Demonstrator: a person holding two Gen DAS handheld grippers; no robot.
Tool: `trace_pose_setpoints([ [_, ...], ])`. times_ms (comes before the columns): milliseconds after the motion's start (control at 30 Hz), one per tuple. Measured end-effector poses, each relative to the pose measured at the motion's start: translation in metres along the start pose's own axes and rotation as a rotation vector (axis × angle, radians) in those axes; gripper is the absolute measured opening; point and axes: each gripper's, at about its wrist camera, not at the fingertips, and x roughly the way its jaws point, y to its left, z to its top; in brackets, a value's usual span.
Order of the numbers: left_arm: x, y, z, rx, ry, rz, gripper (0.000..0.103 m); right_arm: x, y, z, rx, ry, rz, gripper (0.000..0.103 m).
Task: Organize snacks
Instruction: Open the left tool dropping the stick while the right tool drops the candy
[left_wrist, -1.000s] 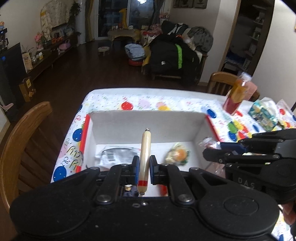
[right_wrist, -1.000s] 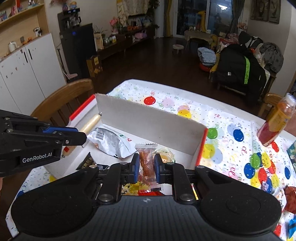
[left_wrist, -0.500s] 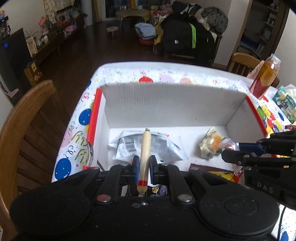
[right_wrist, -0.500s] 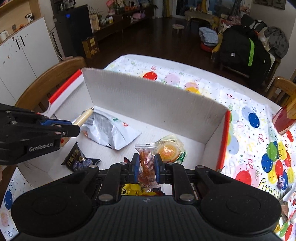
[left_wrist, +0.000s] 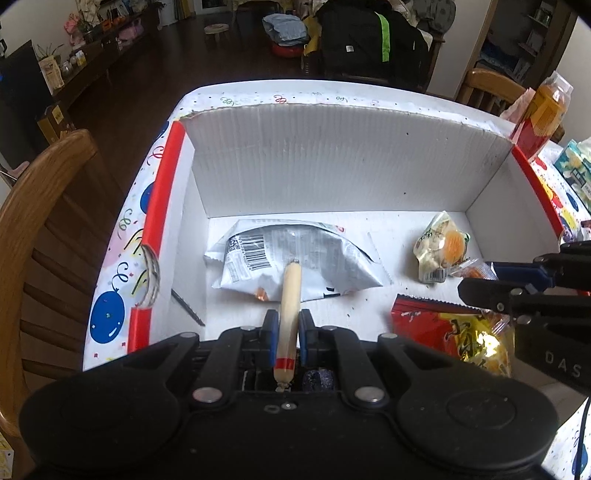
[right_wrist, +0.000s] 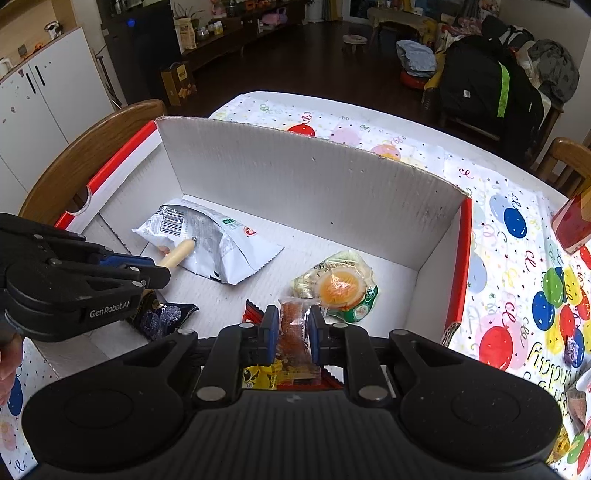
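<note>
A white cardboard box (left_wrist: 332, 162) (right_wrist: 303, 173) with red edges sits on the balloon-print table. My left gripper (left_wrist: 284, 325) is shut on a beige sausage stick (left_wrist: 289, 310) (right_wrist: 177, 254), held low over a silver snack bag (left_wrist: 295, 258) (right_wrist: 214, 240) inside the box. My right gripper (right_wrist: 291, 325) is shut on a small orange snack packet (right_wrist: 293, 328) (left_wrist: 471, 271), just inside the box's near right part. Below it lie a red-and-yellow packet (left_wrist: 454, 332) and a round orange-centred snack pack (left_wrist: 441, 251) (right_wrist: 338, 286). A dark purple packet (right_wrist: 162, 317) lies near the left gripper.
A bottle of orange drink (left_wrist: 543, 114) and a green-blue packet (left_wrist: 574, 166) stand on the table right of the box. Wooden chairs (left_wrist: 40, 206) (right_wrist: 92, 155) sit at the left and far side. Small wrapped sweets (right_wrist: 572, 349) lie on the tablecloth at right.
Both grippers have moved forward and down into the box with their snacks still held. The box walls now fill much more of each view.
</note>
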Motion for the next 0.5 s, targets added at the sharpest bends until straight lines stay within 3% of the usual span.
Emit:
trace_pose_setpoints([
  [67,0.000,0.001,0.000,-0.004,0.006,-0.003,0.009,0.000,0.000,-0.001,0.009,0.005,0.006,0.017],
  [500,-0.020,-0.002,0.000,-0.022,-0.037,-0.017,0.037,-0.020,-0.004,-0.004,0.054,-0.026,0.037,0.021],
])
